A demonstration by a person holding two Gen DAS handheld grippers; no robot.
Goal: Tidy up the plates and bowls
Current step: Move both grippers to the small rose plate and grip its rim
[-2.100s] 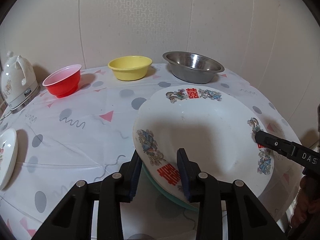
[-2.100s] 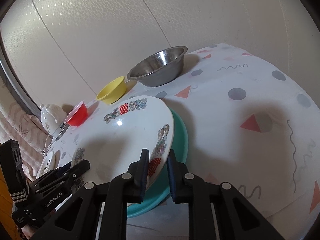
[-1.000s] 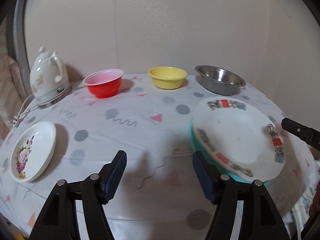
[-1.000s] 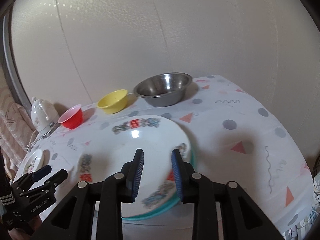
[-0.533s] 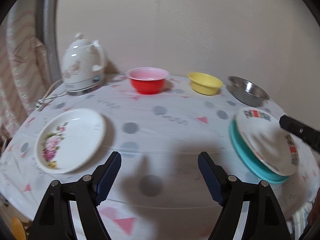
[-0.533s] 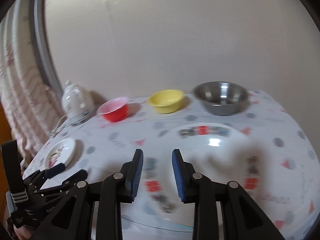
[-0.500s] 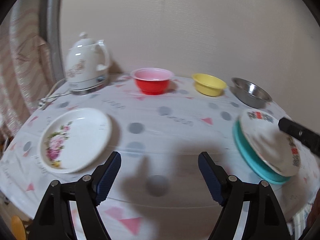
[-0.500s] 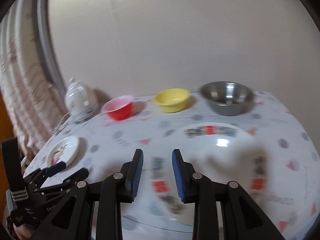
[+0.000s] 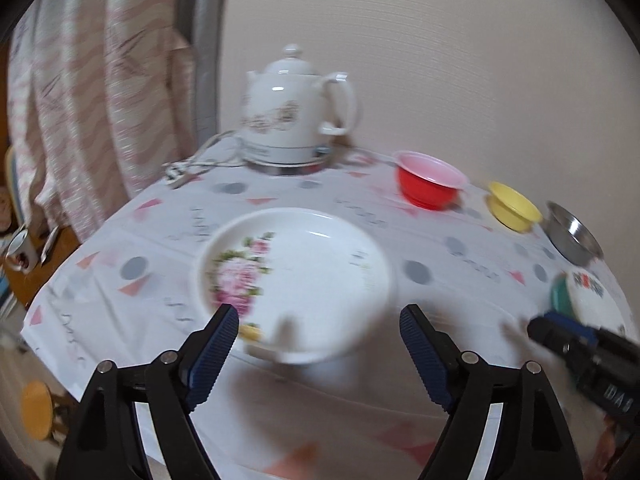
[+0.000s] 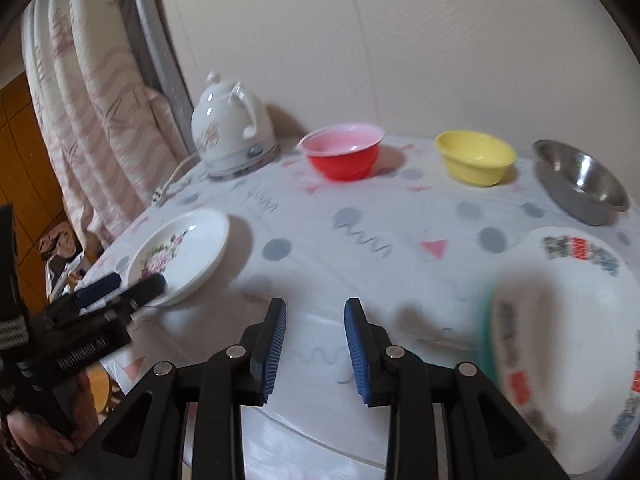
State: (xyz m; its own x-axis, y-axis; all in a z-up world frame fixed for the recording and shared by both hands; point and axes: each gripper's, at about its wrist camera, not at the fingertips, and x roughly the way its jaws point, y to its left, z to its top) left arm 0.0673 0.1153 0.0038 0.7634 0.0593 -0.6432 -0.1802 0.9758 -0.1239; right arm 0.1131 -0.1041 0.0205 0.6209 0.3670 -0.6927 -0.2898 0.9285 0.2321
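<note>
A: Left wrist view: your left tool (image 9: 319, 336) is opening, nothing between its jaws; the floral plate (image 9: 294, 282) overhangs the tabletop's (image 9: 460, 288) near edge. Nudge it and it falls.

B: Right wrist view: your right tool (image 10: 315, 344) is narrow, empty; the stacked plates (image 10: 560, 344) overhang too.

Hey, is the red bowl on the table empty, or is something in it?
Empty, as far as it shows. The red bowl stands upright by the kettle, and its pink inside looks bare; the very bottom is hidden behind the near rim.
</note>
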